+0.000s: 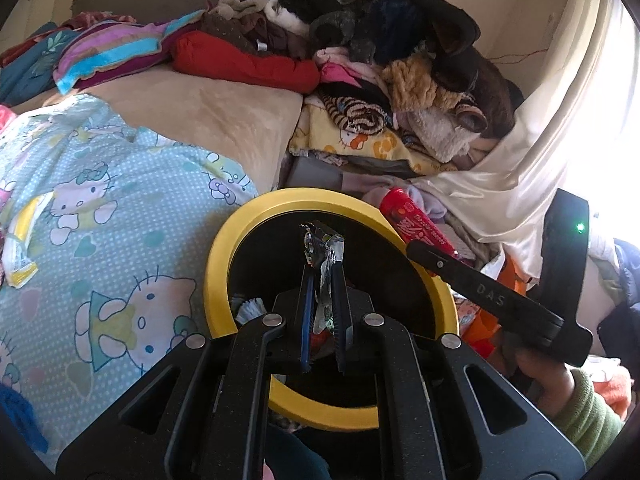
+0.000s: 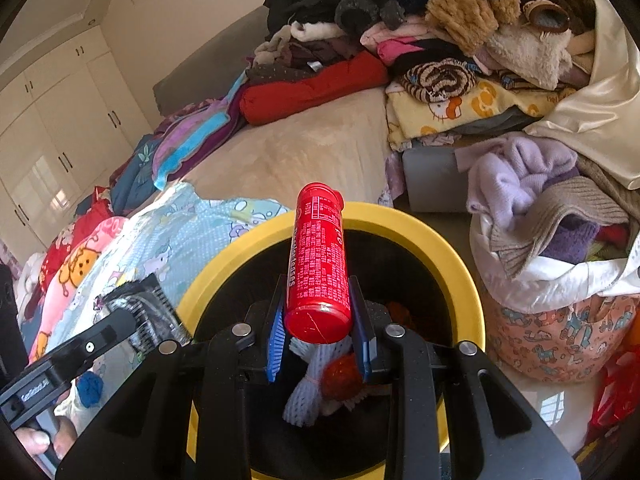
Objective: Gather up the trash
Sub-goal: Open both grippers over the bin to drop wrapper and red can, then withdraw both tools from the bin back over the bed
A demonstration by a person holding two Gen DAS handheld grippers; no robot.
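Observation:
A black bin with a yellow rim (image 1: 224, 252) stands beside the bed; it also shows in the right wrist view (image 2: 460, 264). My left gripper (image 1: 324, 264) is shut on a crumpled silver wrapper (image 1: 326, 246) and holds it over the bin's opening. My right gripper (image 2: 320, 312) is shut on a red cylindrical bottle (image 2: 318, 256) with white print, held over the bin. The bottle (image 1: 416, 224) and right gripper also show at the bin's right rim in the left wrist view. White foam netting (image 2: 308, 392) and orange trash (image 2: 344, 372) lie inside the bin.
The bed has a Hello Kitty blanket (image 1: 100, 208), with a yellow and white wrapper (image 1: 22, 248) on it, and a beige cover (image 2: 304, 152). A clothes pile (image 1: 380, 60) sits at the back. A stuffed laundry bag (image 2: 560, 280) stands right of the bin. White wardrobes (image 2: 52, 120) line the left wall.

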